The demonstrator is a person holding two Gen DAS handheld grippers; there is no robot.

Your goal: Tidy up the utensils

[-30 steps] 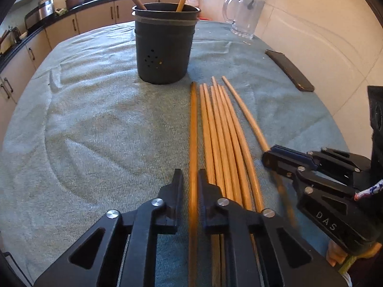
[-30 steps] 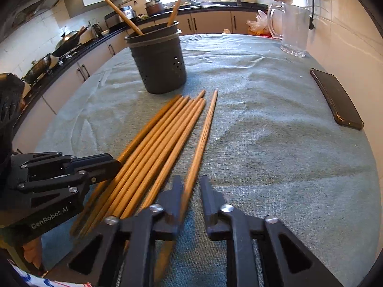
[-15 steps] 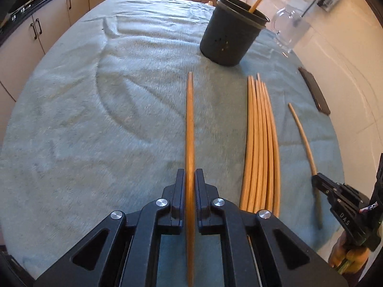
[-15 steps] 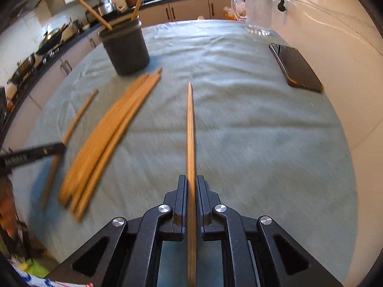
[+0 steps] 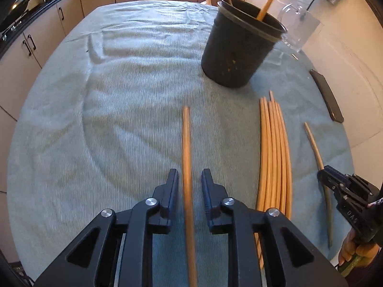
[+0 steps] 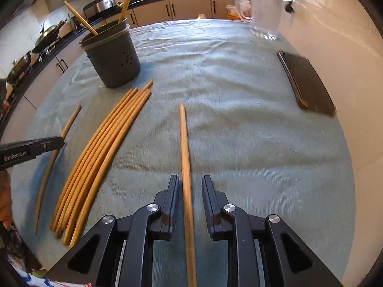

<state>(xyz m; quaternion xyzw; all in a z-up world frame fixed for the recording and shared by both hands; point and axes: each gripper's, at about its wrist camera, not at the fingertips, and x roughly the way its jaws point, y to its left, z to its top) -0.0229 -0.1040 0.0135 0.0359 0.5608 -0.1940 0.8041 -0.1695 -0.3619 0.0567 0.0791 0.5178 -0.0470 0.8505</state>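
Note:
In the left wrist view my left gripper [image 5: 189, 181] points down at the teal cloth. Its jaws are opening, with a single wooden chopstick [image 5: 186, 143] lying between them and a gap on either side. A bundle of several chopsticks [image 5: 275, 148] lies to its right, below the black utensil holder [image 5: 239, 47], which holds two sticks. In the right wrist view my right gripper [image 6: 190, 189] is opening too, around another lone chopstick [image 6: 184, 143] that its pads do not touch. The bundle [image 6: 103, 148] lies to its left, near the holder [image 6: 112, 59].
A dark phone [image 6: 306, 83] lies near the table's right edge and a glass mug [image 6: 263, 12] stands at the back right. The teal cloth [image 6: 239, 131] covers the round table. Kitchen counters and cabinets run behind. A hand shows at the lower right of the left view.
Each gripper has drawn one chopstick sideways away from the bundle, left one to the left, right one to the right. Both pairs of jaws have since parted from their sticks.

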